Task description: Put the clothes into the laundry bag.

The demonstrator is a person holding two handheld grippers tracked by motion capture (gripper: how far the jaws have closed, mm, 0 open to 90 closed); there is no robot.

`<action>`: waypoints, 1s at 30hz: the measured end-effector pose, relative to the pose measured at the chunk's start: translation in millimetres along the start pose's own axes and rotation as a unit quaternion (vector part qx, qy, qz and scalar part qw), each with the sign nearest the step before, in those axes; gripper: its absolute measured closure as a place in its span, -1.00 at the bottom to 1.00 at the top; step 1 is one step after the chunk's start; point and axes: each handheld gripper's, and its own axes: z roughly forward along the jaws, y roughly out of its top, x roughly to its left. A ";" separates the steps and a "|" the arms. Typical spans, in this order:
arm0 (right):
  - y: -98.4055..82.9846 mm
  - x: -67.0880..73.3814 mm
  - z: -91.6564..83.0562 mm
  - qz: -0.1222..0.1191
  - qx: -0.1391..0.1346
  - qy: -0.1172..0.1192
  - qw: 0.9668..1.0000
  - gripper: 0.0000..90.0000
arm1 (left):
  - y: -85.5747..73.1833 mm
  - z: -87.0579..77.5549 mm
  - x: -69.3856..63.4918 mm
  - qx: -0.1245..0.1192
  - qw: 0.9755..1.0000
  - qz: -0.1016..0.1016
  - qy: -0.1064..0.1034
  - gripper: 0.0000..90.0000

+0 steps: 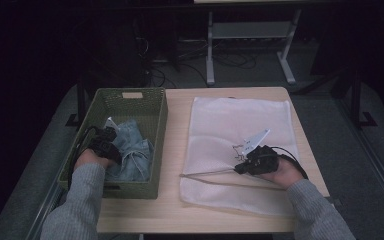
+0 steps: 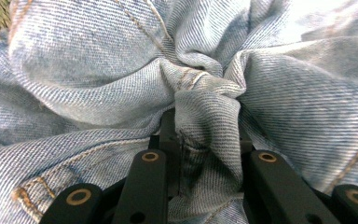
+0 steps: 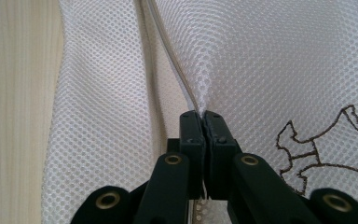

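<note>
Jeans [image 1: 132, 150] bunched in basket [image 1: 130, 102], left tool [image 2: 207, 140] clamping fold; right tool [image 3: 204, 122] pinching mesh bag [image 1: 240, 125].

We saw both forearms enter from the near side in grey sleeves. The left tongs [image 2: 208, 154] reached forward, jaws clamped on a bunched fold of fabric. The right tongs [image 3: 203, 119] pointed leftward, low, jaws pressed together on pinched mesh beside a seam.

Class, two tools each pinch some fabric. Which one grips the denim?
The left tool, down in the green basket, grips the jeans; the right tool pinches white mesh.
</note>
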 end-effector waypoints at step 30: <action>0.8 -0.8 -2.5 0.006 -0.008 -0.001 1.000 0.94 | -33.4 -41.4 17.7 -0.106 0.981 -0.024 -0.160 0.71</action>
